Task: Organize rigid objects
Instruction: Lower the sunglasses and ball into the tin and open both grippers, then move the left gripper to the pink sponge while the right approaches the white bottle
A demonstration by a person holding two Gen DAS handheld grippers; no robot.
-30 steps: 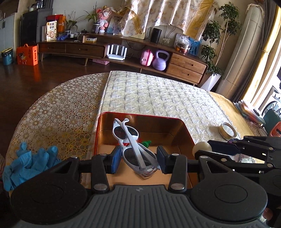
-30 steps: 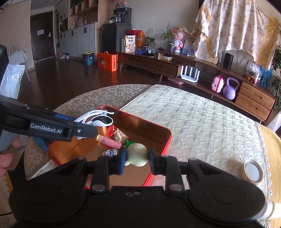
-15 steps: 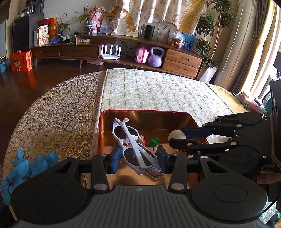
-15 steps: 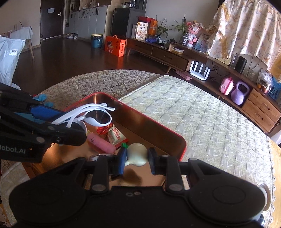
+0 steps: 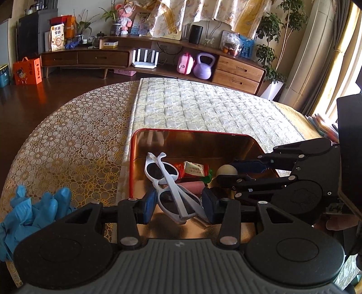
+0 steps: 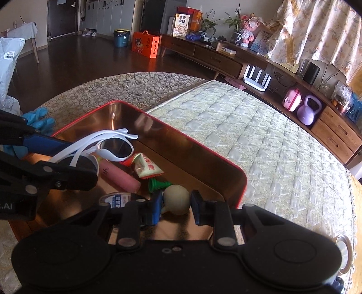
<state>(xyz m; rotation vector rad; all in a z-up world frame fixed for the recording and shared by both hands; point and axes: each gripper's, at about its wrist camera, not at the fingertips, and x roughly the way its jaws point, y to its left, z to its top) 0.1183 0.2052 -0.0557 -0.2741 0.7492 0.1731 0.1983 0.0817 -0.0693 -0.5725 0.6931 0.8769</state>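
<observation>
Blue gloves (image 5: pixel 34 210) lie crumpled on the surface (image 5: pixel 67 140), beside a quilted mat (image 5: pixel 203 108). Beyond, a low wooden cabinet (image 5: pixel 237 72) carries a purple kettlebell (image 5: pixel 203 69), a pink case (image 5: pixel 185 64) and a white router (image 5: pixel 144 58). An orange box (image 5: pixel 27 71) stands on the floor.

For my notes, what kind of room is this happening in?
Most likely a home living room: a long wooden sideboard along the wall holds houseplants and a router, curtains hang by the window, and the work is done on a table under a patterned cloth.
</observation>
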